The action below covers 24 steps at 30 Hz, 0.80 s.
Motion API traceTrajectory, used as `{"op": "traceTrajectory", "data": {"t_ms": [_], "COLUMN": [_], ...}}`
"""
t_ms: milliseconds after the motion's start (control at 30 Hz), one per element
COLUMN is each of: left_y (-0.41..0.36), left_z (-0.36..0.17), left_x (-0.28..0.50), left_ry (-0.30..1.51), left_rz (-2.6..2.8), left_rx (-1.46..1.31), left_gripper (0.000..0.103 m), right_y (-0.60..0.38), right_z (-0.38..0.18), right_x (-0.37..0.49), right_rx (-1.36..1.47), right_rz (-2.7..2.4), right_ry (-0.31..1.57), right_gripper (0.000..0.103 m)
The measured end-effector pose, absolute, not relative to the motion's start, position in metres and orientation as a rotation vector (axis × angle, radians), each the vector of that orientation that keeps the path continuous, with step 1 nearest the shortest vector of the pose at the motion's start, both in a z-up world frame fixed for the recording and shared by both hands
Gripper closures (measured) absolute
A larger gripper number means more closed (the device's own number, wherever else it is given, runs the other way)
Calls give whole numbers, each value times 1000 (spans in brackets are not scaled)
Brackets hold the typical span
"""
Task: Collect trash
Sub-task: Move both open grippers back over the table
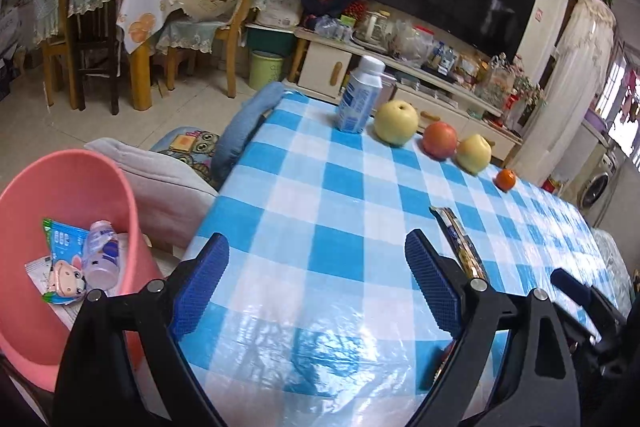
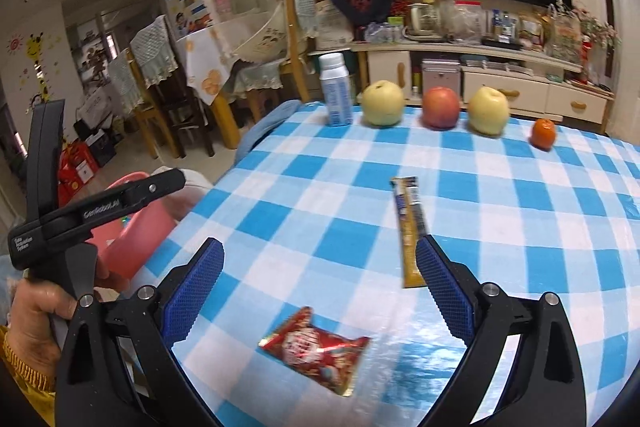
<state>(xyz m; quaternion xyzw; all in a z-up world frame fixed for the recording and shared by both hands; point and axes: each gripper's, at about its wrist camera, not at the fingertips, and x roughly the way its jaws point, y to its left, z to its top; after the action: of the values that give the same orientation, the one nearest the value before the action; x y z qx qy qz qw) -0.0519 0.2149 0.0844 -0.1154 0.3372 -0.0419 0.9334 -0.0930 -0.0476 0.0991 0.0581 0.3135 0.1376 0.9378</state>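
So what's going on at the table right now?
A person is clearing trash with two handheld tongs. Both the left tongs and right tongs are open and empty. A red wrapper and a long sachet still lie on the checked tablecloth. The pink bin already holds some trash.

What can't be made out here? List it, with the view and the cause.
- Red wrapper: in the left wrist view almost all hidden behind a finger of the left tongs.
- Long snack stick: its near end is hidden by tong fingers in both views.
- Pink bin: cut off by the left tongs; its lower contents are hidden.
- Carton: print too small to read.
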Motion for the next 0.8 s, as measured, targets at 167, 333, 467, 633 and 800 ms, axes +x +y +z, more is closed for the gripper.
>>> {"op": "traceTrajectory", "data": {"t_ms": [167,333,467,633,800], "left_y": [194,170,150,128,109], "left_z": [81,76,71,63,49], "left_x": [-53,-58,-67,-83,-104], "left_ry": [714,749,778,818,858], "left_rz": [-125,-169,-207,-215,-225], "left_rx": [-189,-154,-143,-124,-122], "left_gripper": [13,13,13,13,13], "right_y": [-69,-98,-120,-143,-159], "right_z": [96,92,89,83,78], "right_x": [-93,-90,-89,-83,-76], "right_rx": [128,160,184,202,241], "right_rz": [244,198,168,129,121], "right_ry": [642,648,656,677,703], "right_gripper": [7,7,7,7,7]}}
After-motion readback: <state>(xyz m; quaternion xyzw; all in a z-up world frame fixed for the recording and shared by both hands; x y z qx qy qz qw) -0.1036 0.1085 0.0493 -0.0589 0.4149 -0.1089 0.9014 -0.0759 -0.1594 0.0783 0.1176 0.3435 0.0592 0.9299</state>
